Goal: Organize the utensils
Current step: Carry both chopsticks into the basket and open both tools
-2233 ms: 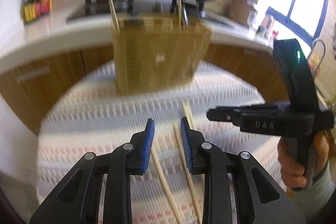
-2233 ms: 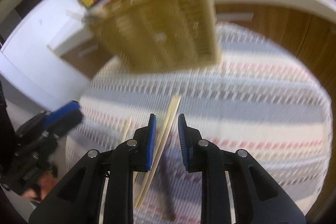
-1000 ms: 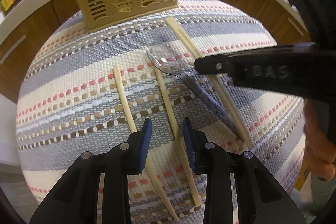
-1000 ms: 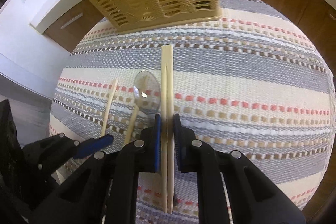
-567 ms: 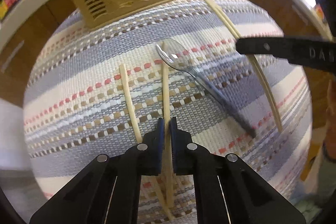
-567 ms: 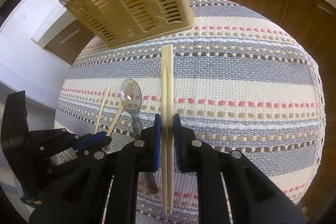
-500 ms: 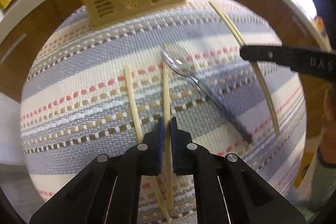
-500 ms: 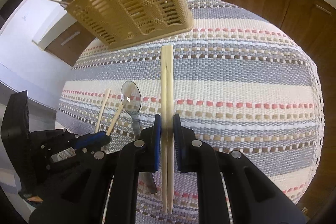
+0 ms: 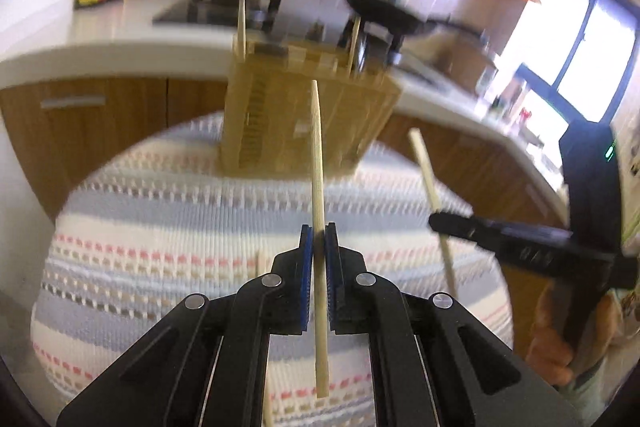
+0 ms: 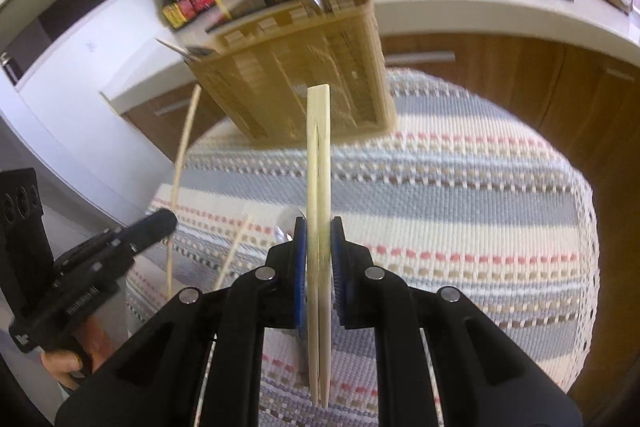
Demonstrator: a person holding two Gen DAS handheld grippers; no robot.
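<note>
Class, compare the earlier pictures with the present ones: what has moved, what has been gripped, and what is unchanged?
The left gripper closed on a single pale wooden chopstick and raised it off the striped woven mat. The right gripper, already clamped on the joined pair of wooden chopsticks, lifted them too. The tan slotted plastic utensil basket stays on the mat; one chopstick still lies there.

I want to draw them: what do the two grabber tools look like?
Both are black plastic. The left gripper and the right gripper have two flat fingers with ribbed blue pads and round silver rivets. The right one's body shows a small green light.
</note>
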